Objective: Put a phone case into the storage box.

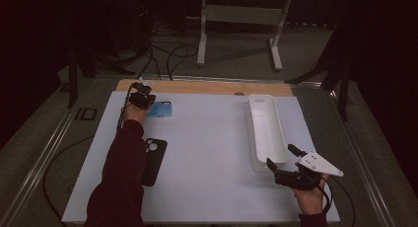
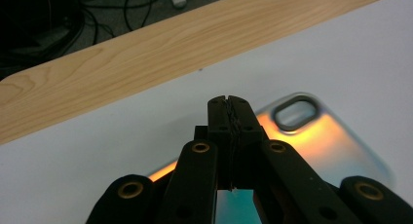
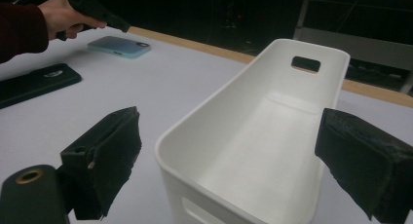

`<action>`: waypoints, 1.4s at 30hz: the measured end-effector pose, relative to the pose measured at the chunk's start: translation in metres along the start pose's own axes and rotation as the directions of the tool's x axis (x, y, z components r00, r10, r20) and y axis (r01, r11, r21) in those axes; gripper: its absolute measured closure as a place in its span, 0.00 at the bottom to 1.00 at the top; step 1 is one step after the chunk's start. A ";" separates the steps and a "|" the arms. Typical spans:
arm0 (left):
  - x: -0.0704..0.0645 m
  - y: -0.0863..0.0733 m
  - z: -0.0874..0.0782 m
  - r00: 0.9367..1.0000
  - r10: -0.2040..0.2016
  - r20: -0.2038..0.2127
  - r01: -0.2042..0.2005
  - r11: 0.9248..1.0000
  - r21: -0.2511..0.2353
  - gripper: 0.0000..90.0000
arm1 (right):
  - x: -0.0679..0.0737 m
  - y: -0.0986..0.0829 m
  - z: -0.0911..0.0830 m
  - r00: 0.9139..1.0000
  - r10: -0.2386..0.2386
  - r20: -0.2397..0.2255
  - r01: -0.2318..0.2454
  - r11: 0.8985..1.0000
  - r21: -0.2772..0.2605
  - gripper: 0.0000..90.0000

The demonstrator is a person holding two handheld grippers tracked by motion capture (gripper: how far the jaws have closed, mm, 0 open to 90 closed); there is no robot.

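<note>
A light blue phone case lies flat at the table's far left; in the left gripper view the same case shows an orange glow and a camera cutout. My left gripper is shut, its tips pressed together with nothing between them, just above the case's near edge. From above, the left gripper sits at the case's left end. A black phone case lies nearer, beside the left sleeve. My right gripper stands open, its jaws either side of the near end of a long white bin.
The white bin is empty and runs front to back at the table's right. A wooden strip borders the far edge of the white tabletop. Cables and a metal stand are on the floor beyond.
</note>
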State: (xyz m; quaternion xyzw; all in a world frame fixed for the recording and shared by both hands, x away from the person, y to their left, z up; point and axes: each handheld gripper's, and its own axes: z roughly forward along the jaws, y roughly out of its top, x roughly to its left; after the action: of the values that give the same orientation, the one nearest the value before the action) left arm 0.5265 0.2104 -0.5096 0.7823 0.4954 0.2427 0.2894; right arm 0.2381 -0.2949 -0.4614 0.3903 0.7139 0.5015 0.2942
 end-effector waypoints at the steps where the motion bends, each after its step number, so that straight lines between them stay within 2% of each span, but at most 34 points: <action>1: 0.003 0.000 0.002 1.000 -0.008 -0.004 0.008 1.000 -0.001 0.99 | 0.000 0.000 0.000 1.000 0.000 0.004 0.000 1.000 0.000 0.10; 3: 0.008 -0.001 0.006 0.999 -0.039 -0.010 0.039 0.999 -0.001 1.00 | 0.000 0.000 0.000 1.000 0.000 0.013 0.000 1.000 0.005 0.10; 7: 0.014 -0.005 0.013 0.998 -0.064 -0.017 0.064 0.998 0.011 1.00 | 0.001 -0.001 0.001 1.000 -0.002 0.021 0.002 1.000 0.016 0.10; 11: 0.016 -0.009 0.018 0.998 -0.061 -0.029 0.062 0.998 0.030 1.00 | 0.002 -0.003 0.003 1.000 -0.009 0.021 0.009 1.000 0.025 0.10; 16: 0.015 -0.009 0.021 0.998 -0.065 -0.026 0.066 0.997 0.027 1.00 | 0.004 -0.004 0.006 1.000 -0.015 0.017 0.015 0.999 0.034 0.10; 24: 0.017 -0.011 0.016 0.998 -0.067 -0.013 0.068 0.996 0.057 1.00 | 0.003 -0.003 0.006 1.000 -0.014 0.016 0.014 0.999 0.029 0.10; 25: 0.017 -0.014 0.011 0.998 -0.056 -0.003 0.057 0.995 0.082 1.00 | 0.003 -0.003 0.006 1.000 -0.014 0.016 0.014 0.999 0.029 0.10; 28: 0.015 -0.019 0.001 1.000 -0.006 -0.015 0.008 0.993 0.120 1.00 | 0.004 -0.002 0.006 1.000 -0.014 0.006 0.014 1.000 0.018 0.10; 30: 0.014 -0.021 -0.001 1.000 0.005 -0.022 -0.002 0.992 0.127 1.00 | 0.004 -0.001 0.005 1.000 -0.012 0.001 0.012 1.000 0.017 0.10; 31: 0.014 -0.026 -0.007 0.999 0.022 -0.025 -0.018 0.989 0.148 1.00 | 0.005 0.000 0.004 1.000 -0.012 -0.004 0.012 1.000 0.007 0.10; 34: 0.013 -0.037 -0.015 0.999 0.041 -0.031 -0.034 0.983 0.179 1.00 | 0.004 0.002 0.003 1.000 -0.007 -0.009 0.007 1.000 -0.005 0.10; 36: 0.012 -0.045 -0.021 0.999 0.020 -0.029 -0.015 0.987 0.159 1.00 | 0.003 0.002 0.002 1.000 -0.007 -0.010 0.006 1.000 -0.007 0.10; 42: 0.000 -0.061 -0.036 0.999 0.030 -0.032 -0.025 0.990 0.136 1.00 | 0.002 0.002 0.002 1.000 0.007 -0.025 -0.007 1.000 -0.018 0.10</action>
State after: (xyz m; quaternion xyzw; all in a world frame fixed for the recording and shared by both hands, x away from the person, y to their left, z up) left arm 0.4634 0.2385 -0.5259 0.8027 0.5047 0.2255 0.2238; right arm 0.2395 -0.2916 -0.4601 0.3840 0.7116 0.5137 0.2870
